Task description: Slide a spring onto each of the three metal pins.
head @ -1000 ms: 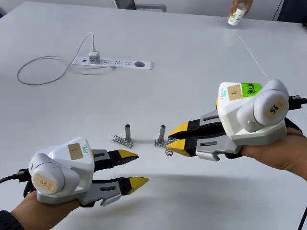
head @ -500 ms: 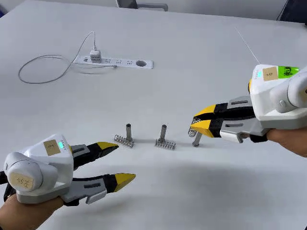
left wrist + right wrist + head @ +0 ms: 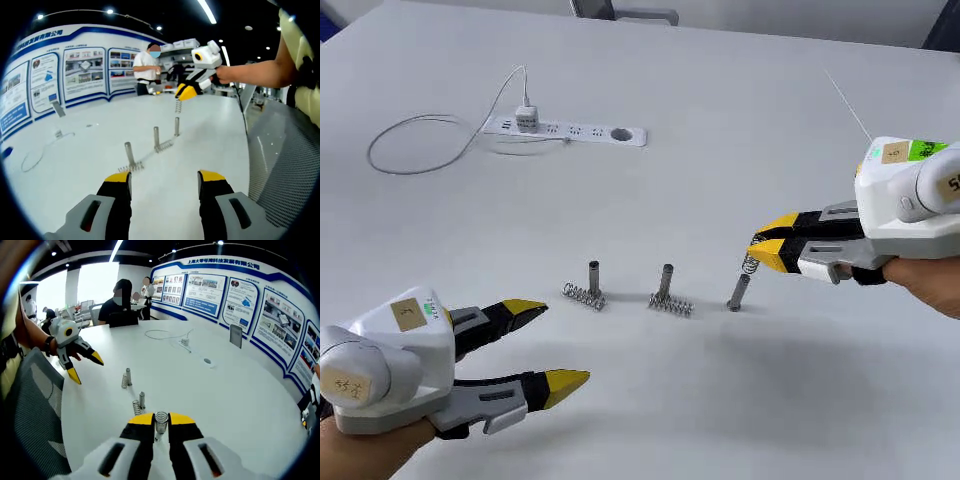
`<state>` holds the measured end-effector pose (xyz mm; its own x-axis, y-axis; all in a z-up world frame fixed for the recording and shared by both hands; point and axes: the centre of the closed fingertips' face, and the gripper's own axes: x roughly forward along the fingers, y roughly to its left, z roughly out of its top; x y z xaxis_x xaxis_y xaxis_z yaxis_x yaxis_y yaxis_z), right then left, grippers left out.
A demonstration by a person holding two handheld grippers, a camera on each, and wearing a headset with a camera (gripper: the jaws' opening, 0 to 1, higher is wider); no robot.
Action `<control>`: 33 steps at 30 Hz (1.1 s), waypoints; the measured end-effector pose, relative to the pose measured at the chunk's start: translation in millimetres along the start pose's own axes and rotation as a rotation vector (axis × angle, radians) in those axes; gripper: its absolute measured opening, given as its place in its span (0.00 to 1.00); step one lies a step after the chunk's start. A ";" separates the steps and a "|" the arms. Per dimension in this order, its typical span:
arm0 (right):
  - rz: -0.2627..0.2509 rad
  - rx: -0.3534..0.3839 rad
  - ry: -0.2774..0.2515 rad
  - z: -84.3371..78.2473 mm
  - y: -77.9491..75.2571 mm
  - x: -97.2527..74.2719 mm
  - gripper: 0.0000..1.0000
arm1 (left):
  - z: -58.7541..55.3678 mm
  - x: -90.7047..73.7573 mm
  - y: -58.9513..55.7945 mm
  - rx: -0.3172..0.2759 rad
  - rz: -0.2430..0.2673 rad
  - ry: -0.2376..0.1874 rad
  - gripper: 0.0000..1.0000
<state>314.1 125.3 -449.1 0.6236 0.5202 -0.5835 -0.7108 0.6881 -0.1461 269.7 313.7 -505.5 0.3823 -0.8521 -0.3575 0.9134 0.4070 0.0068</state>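
Steel spring (image 3: 750, 265) sat pinched in right gripper (image 3: 760, 249), jaws almost together on upper coils. Within last second gripper carried it from beside middle pin (image 3: 666, 279) to right pin (image 3: 737, 293); lower coils met leaning pin's tip. First threading probably begun, none finished. Second spring (image 3: 670, 304) lay at middle pin's base, third spring (image 3: 582, 294) by left pin (image 3: 594, 276). Left gripper (image 3: 546, 343) gaped wide, empty. Table (image 3: 740, 120) bare round pins; power strip (image 3: 565, 130) well apart.

A white power strip (image 3: 565, 131) with a charger (image 3: 527, 117) and looped cable (image 3: 425, 117) lies on the grey table (image 3: 740, 110).
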 end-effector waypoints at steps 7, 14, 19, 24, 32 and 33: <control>0.005 0.021 0.003 -11.4 -0.4 6.7 0.11 | -0.3 0.1 0.1 -0.005 0.002 0.003 0.55; 0.003 0.046 -0.009 -15.0 -2.4 9.9 0.11 | -2.1 -0.1 0.1 -0.006 0.003 0.008 0.54; 0.000 0.057 -0.003 -20.9 -2.3 15.0 0.11 | -1.4 0.3 0.2 -0.006 0.004 0.007 0.54; 0.000 0.072 0.001 -26.7 -2.4 19.1 0.11 | -1.6 0.4 0.2 -0.007 0.004 0.009 0.54; 0.008 0.085 0.023 -41.4 1.1 28.4 0.12 | -2.3 0.7 -0.7 -0.007 0.002 0.012 0.54; 0.007 0.087 0.025 -42.8 1.4 29.1 0.12 | -2.3 0.8 -0.7 -0.007 0.001 0.012 0.54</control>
<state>317.4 119.7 -500.5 0.6095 0.5135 -0.6041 -0.6837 0.7262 -0.0725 269.0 313.6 -507.8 0.3818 -0.8473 -0.3691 0.9119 0.4105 0.0010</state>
